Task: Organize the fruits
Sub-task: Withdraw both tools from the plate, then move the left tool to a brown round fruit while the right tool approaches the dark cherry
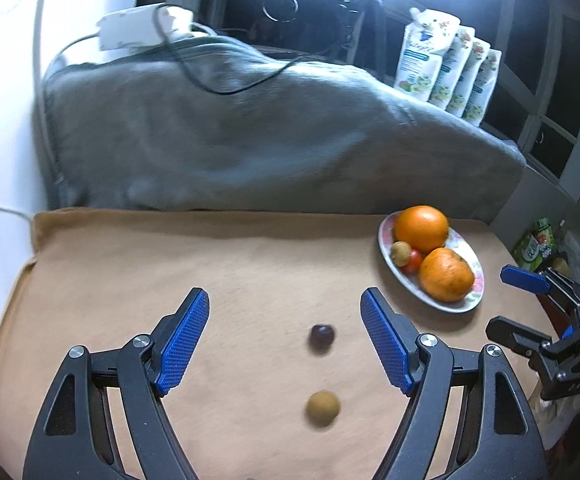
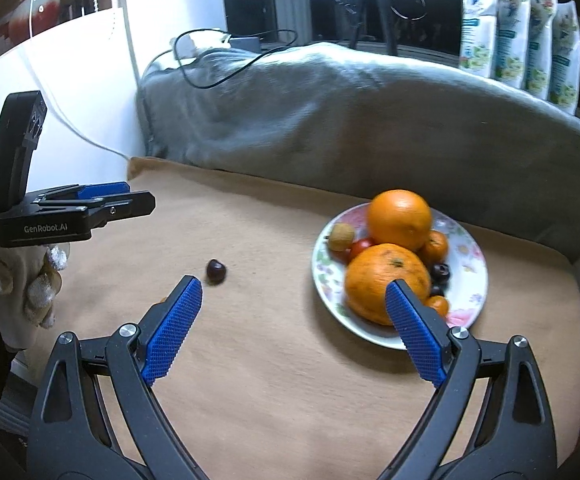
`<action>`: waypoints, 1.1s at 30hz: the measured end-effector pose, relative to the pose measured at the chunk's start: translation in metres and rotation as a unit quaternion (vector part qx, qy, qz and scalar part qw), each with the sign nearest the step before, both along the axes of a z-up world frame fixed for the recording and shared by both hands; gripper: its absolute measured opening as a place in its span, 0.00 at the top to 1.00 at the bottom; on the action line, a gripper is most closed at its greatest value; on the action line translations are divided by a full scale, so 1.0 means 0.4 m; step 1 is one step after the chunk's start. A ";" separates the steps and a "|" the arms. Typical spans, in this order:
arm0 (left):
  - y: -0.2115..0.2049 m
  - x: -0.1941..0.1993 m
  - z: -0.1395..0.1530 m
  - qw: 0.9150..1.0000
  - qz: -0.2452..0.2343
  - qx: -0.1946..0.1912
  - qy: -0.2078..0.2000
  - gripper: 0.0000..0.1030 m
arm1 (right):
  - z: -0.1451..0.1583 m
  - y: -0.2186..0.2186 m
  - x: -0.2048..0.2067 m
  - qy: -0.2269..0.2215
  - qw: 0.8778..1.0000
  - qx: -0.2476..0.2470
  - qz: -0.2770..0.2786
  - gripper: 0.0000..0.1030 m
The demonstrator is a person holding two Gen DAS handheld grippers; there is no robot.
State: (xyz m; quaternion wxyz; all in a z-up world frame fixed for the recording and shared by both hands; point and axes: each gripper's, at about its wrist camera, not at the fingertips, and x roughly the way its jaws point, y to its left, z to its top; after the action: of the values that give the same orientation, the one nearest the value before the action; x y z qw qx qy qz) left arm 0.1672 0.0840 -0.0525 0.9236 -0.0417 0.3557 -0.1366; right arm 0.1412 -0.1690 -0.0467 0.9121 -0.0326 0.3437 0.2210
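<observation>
I have both grippers over the bench [image 1: 130, 264], which is covered by a tan cloth. The left gripper [image 1: 285, 300] has its jaws released and spread wide, nothing between the pads. In the left wrist view a dark cherry [image 1: 322, 337] lies on the cloth in the lower middle of the frame, in the gap between the two blue fingers but touching neither. Just below it in the frame sits a small tan round fruit [image 1: 322, 409], also loose on the cloth.

The right gripper [image 2: 293, 292] is released too, jaws wide and empty. In the right wrist view its right finger overlaps the front of the plate [image 2: 469, 280], which sits at the right of the frame. The plate is white with a flower pattern and holds two large oranges [image 2: 399, 220], one behind the other, a small tan fruit and a red one at its left side, and some dark cherries and small orange fruits at its right side. The same loose cherry shows in this view left of centre, just above the left finger's tip, well apart from the plate.

A grey blanket [image 1: 250, 140] is heaped behind the bench, with a black cable lying over it. Four white pouches [image 2: 521, 32] stand in a row at the upper right.
</observation>
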 end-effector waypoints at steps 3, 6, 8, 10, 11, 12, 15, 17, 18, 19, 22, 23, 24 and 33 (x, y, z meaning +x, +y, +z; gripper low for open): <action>0.025 -0.015 -0.015 1.000 0.007 -0.001 0.004 0.24 | -0.006 0.026 0.009 0.003 1.000 -0.001 0.012 0.08; 0.041 -0.036 -0.032 1.000 0.013 0.000 0.008 0.24 | -0.012 0.044 0.021 0.009 1.000 0.001 0.019 0.08; 0.044 -0.049 -0.040 1.000 0.015 0.003 0.009 0.24 | -0.015 0.051 0.028 0.016 1.000 0.006 0.024 0.08; 0.043 -0.066 -0.047 1.000 0.016 0.008 0.008 0.24 | -0.019 0.059 0.038 0.024 0.999 0.014 0.028 0.08; 0.042 -0.073 -0.049 1.000 0.014 0.009 0.008 0.24 | -0.021 0.062 0.045 0.029 0.999 0.018 0.029 0.08; 0.040 -0.082 -0.052 1.000 0.013 0.010 0.008 0.24 | -0.023 0.063 0.048 0.032 0.999 0.022 0.030 0.08; 0.031 -0.097 -0.056 1.000 0.008 0.010 0.007 0.24 | -0.028 0.071 0.065 0.047 0.998 0.036 0.031 0.08; 0.025 -0.107 -0.059 1.000 0.004 0.009 0.007 0.24 | -0.032 0.076 0.076 0.057 0.997 0.047 0.034 0.08; 0.019 -0.112 -0.061 1.000 0.000 0.009 0.008 0.24 | -0.035 0.079 0.085 0.062 0.996 0.053 0.035 0.08; 0.015 -0.114 -0.063 1.000 -0.003 0.008 0.009 0.25 | -0.036 0.081 0.089 0.065 0.996 0.055 0.035 0.08; 0.001 -0.122 -0.073 1.000 -0.012 0.006 0.016 0.32 | -0.046 0.086 0.110 0.082 0.994 0.066 0.037 0.08; -0.003 -0.124 -0.077 1.000 -0.014 0.004 0.019 0.32 | -0.051 0.089 0.118 0.089 0.993 0.071 0.037 0.08; -0.007 -0.126 -0.083 1.000 -0.017 0.001 0.024 0.32 | -0.054 0.090 0.122 0.093 0.992 0.074 0.038 0.08; -0.050 -0.138 -0.136 0.997 -0.048 -0.015 0.063 0.50 | -0.108 0.133 0.169 0.144 0.983 0.091 0.063 0.29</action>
State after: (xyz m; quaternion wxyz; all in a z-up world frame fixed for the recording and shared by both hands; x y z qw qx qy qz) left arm 0.1122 0.0641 -0.1068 0.8909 -0.0468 0.4131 -0.1826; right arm 0.2090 -0.1159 -0.0897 0.8365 0.0613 0.4475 0.3103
